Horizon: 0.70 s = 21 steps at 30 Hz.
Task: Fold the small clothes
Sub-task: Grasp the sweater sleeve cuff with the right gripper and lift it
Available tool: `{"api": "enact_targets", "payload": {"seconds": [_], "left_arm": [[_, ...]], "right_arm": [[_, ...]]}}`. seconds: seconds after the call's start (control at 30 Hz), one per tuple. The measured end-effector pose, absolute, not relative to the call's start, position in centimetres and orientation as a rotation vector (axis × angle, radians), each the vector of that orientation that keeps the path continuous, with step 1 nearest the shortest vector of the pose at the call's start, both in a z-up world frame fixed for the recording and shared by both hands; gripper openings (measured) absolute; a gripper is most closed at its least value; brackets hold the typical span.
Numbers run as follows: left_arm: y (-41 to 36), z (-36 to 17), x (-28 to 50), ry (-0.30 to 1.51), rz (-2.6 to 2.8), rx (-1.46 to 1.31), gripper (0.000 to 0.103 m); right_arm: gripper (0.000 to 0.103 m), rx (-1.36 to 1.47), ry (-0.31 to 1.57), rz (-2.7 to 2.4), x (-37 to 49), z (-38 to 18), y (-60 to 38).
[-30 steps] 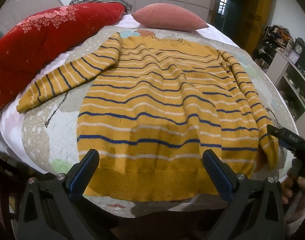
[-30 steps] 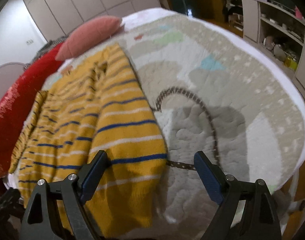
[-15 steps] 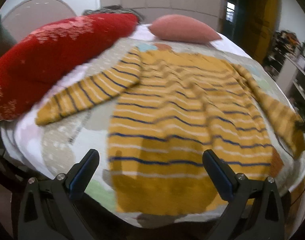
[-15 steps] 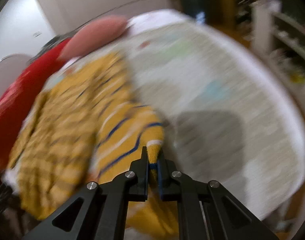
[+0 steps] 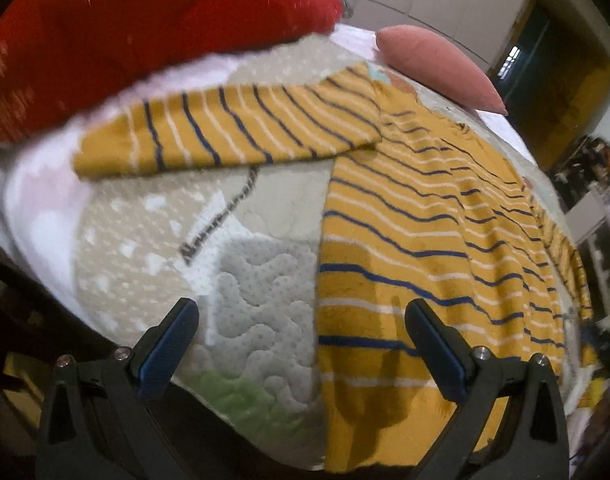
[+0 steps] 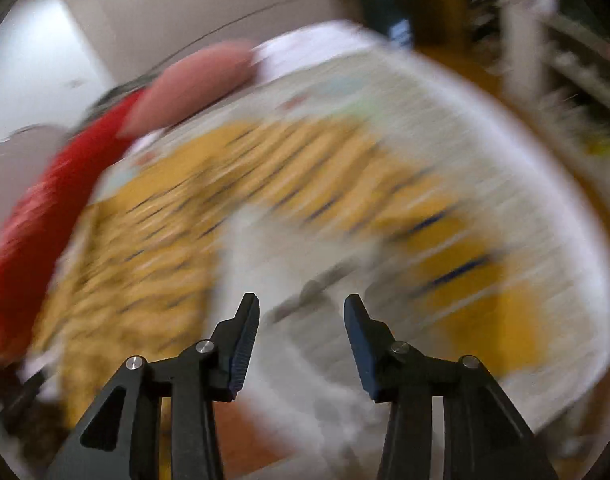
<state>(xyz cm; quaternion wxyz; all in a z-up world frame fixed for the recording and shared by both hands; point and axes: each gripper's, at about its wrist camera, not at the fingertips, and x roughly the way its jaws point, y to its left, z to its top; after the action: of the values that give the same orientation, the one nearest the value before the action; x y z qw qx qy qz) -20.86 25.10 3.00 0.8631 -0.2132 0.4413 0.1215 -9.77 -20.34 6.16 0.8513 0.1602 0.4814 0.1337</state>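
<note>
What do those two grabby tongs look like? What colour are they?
Both look the same. The left tongs have two black plastic arms with triangle-shaped holes, small silver screws at the joints, and dark blue bumpy pads on the inside of the fingers. The right tongs have the same black frame, silver screws and blue ridged pads. No cables or sleeves are visible.

knitted sweater (image 5: pixel 405 240), quilted matt bedspread (image 5: pixel 257 300)

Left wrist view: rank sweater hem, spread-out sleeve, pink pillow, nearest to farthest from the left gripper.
From the left gripper:
1. Sweater hem, right beside the right-hand finger, bottom of frame.
2. Spread-out sleeve, mid-frame, lying out to the left over the quilt.
3. Pink pillow, far end of the bed, upper right.
</note>
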Motion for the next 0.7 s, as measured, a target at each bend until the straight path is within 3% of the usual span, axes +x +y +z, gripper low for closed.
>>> {"api": "enact_targets", "payload": {"seconds": [0.27, 0.33, 0.4, 0.43, 0.47, 0.7], "left_arm": [[22.2, 2.4, -20.4, 0.896, 0.009, -0.492, 0.102], [20.6, 2.1, -20.0, 0.924, 0.021, -0.443, 0.090], [19.1, 2.0, -19.6, 0.953, 0.134, -0.297, 0.042], [19.0, 2.2, -19.5, 0.949, 0.150, -0.280, 0.031], [19.6, 2.7, -19.6, 0.947, 0.136, -0.325, 0.012], [21.9, 5.4, -24.5, 0.915, 0.186, -0.391, 0.005]], "right_arm": [[0.051, 0.300, 1.111, 0.417, -12.4, 2.4, -11.8], [0.052, 0.261, 1.081, 0.389, -12.7, 2.1, -10.4], [0.040, 0.239, 1.078, 0.374, -12.4, 2.2, -9.8], [0.016, 0.235, 1.085, 0.380, -12.2, 2.4, -9.8], [0.012, 0.252, 1.093, 0.393, -12.0, 2.4, -9.9], [0.009, 0.329, 1.060, 0.419, -15.0, 5.0, -12.9]]}}
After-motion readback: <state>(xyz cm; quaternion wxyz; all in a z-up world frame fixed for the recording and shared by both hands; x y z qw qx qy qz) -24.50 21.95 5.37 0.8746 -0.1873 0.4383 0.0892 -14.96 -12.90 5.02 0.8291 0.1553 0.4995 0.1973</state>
